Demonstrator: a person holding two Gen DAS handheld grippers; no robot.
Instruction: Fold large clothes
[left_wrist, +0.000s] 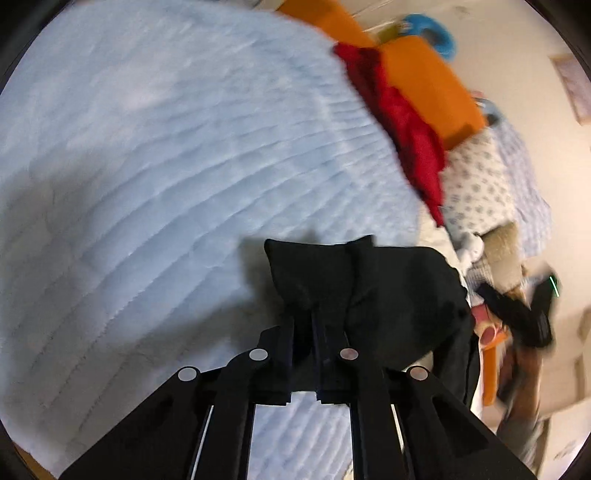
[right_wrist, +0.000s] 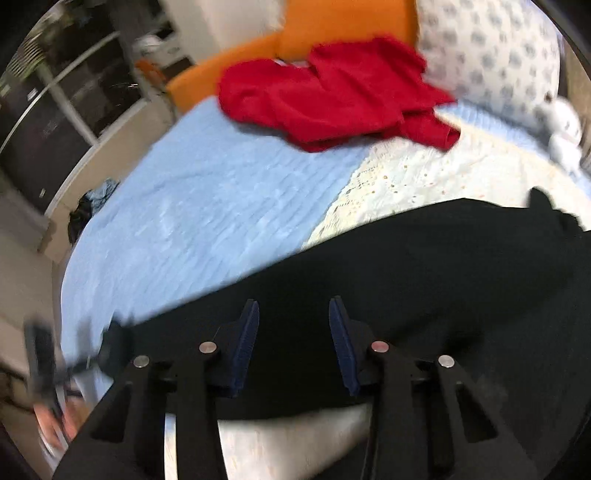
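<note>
Left claw (left_wrist: 308, 317) pinched tight on a bunch of black cloth (left_wrist: 369, 288), fingers almost together. Cloth puffed up just past the fingertips and hanging down to the right of that claw, lifted off the blue blanket (left_wrist: 184, 147) of the bed.

Right claw (right_wrist: 293, 317) wide open, holding nothing. Blue pads (right_wrist: 247, 343) well apart, with the same black cloth (right_wrist: 406, 277) spread dark under and just ahead of them. Cannot tell whether the pads touch the cloth or only float over it.

Farther ahead of the right claw: a red top (right_wrist: 332, 96) lying crumpled on the bed, near an orange cushion (right_wrist: 332, 26) and a spotted pillow (right_wrist: 491, 51). Not touched by either claw. A white patterned cover (right_wrist: 406, 177) between the red top and the black cloth.

Pictures blurry, so probably mid-swing.

Step in hand, by the look of it: getting hold of the big black garment to spread it flat, not yet folding. One corner caught, the other side loose.

Next move likely needs the right claw down on an edge of the black cloth and squeezed shut. Then both claws pulled apart to stretch it smooth over the blanket. Careful with a thick bunch: easy to grab two layers instead of one.
</note>
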